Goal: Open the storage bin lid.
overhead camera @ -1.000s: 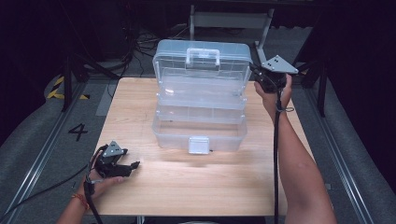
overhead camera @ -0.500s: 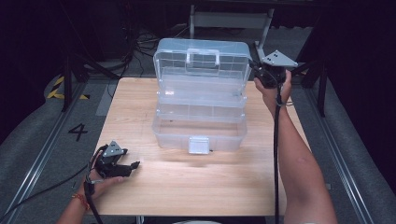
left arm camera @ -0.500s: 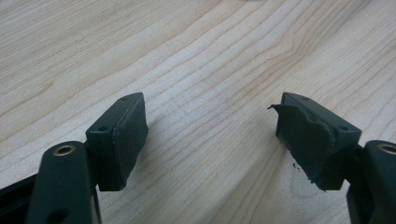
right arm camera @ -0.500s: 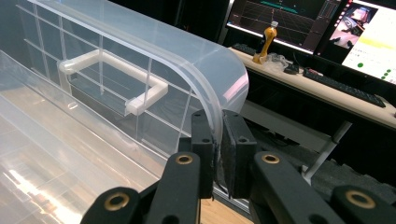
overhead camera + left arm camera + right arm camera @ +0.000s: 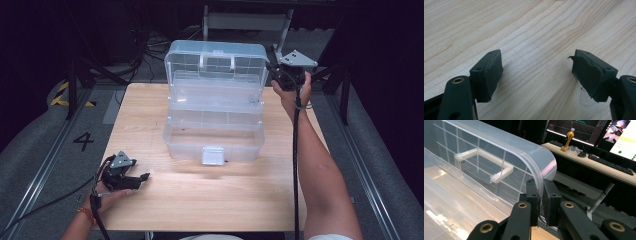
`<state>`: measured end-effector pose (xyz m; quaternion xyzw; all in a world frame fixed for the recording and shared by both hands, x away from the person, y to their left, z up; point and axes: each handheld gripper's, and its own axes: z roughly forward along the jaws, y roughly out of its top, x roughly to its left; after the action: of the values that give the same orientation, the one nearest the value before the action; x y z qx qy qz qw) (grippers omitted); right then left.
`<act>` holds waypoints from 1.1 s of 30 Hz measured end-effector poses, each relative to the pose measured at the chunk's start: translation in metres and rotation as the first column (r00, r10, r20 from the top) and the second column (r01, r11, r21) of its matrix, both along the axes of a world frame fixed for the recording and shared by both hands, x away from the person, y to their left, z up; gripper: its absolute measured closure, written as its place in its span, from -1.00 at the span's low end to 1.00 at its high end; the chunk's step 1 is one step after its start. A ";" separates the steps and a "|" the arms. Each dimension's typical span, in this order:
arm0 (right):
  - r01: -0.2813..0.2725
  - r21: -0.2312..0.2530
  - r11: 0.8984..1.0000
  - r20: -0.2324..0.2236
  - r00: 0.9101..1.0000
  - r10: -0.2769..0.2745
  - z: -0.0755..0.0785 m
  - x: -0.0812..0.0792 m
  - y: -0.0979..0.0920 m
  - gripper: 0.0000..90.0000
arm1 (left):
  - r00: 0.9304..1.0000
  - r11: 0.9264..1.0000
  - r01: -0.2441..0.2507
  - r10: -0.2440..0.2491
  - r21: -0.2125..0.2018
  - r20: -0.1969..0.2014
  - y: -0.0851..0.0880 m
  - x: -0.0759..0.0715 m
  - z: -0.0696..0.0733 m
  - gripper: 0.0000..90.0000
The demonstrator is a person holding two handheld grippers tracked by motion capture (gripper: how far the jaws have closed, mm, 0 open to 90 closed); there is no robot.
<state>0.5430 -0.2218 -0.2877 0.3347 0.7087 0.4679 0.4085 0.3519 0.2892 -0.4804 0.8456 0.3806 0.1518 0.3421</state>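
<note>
Pinching the lid's edge with my right hand-held gripper [image 5: 539, 202] — jaws closed tight on the curved corner of the clear lid [image 5: 499, 157], one pad inside the rim, the other outside. From the high view that same hand-held gripper sits at the lid's right end, raised above the far side of the desk [image 5: 200, 200], w/ its grey plate on top and its cable running down along my forearm.

Lid stands up, swung back toward the far edge, its white handle [image 5: 484, 166] facing away from me. Below it the clear plastic box [image 5: 215, 130] is open in stepped tiers; trays fanned out, deep base nearest me, white latch [image 5: 213, 155] hanging at the front centre. Box sits about mid-desk, slightly toward the far side.

My left hand-held gripper [image 5: 536, 75] rests low over the desk's near left corner, well apart from the box — jaws spread wide, nothing between the pads, just bare wood grain. One pad's [image 5: 589, 75] rubber facing looks torn at the edge.

Beyond the desk, in the right gripper view: a bench w/ monitors [image 5: 579, 130] and keyboards [image 5: 609, 165].
</note>
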 end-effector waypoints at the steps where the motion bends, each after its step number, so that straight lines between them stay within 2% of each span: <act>1: -0.001 0.002 1.000 -0.002 1.000 0.001 0.000 0.001 0.000 0.88 | 1.000 1.000 0.000 0.000 0.000 0.000 0.000 0.000 0.000 -0.44; 33: 0.008 0.000 1.000 -0.035 0.999 -0.008 0.002 0.024 0.001 0.88 | 1.000 1.000 -0.005 0.005 -0.003 0.000 0.000 0.000 0.000 -0.45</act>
<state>0.5674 -0.2210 -0.2860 0.3460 0.7143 0.4603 0.3978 0.3517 0.2889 -0.4807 0.8440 0.3830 0.1520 0.3432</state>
